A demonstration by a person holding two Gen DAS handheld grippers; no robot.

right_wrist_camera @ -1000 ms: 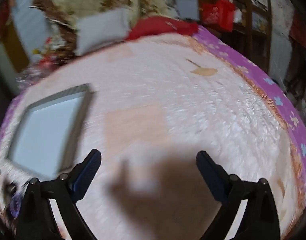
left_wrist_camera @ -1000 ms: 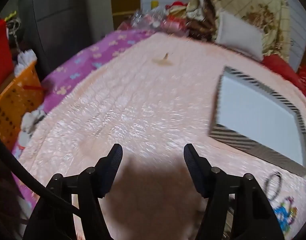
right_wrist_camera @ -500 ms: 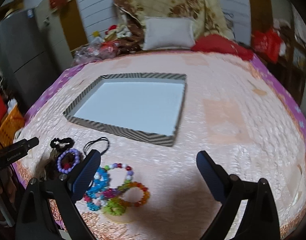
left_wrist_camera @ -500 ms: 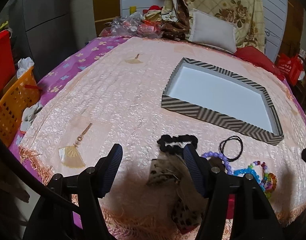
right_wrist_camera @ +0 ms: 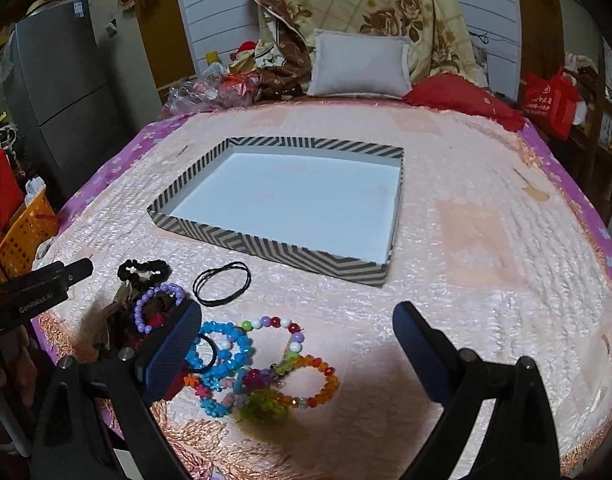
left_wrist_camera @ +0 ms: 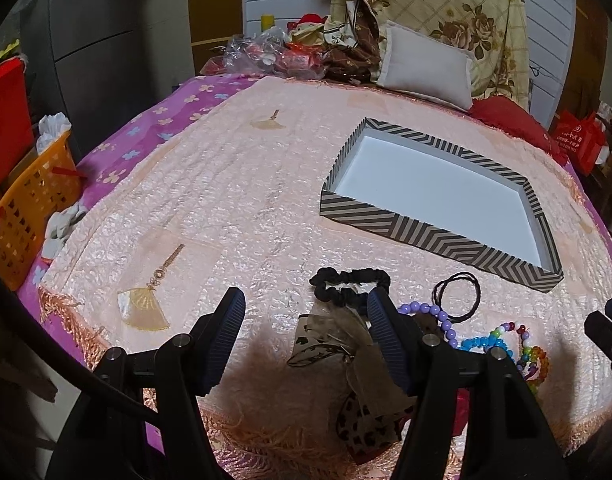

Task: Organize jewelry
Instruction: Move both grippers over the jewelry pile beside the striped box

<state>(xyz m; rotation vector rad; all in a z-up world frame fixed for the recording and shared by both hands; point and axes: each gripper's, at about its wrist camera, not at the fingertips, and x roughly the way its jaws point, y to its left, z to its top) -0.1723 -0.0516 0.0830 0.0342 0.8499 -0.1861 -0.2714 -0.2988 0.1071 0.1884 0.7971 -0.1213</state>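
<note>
Pink bedspread (right_wrist_camera: 486, 240) carried the bracelets (right_wrist_camera: 262, 364) just ahead-left of the wide-open right tool (right_wrist_camera: 298, 332) (nearer one); striped box (right_wrist_camera: 346, 268) lay beyond, empty.

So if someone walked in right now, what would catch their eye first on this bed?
Probably the striped box, open and empty in the middle of the pink bedspread. Next, the bright pile of beaded bracelets at the near edge in front of it, with a black scrunchie and thin black hair ties to the left of them. Both the left gripper and the right gripper hang open over that clutter, holding nothing.
</note>
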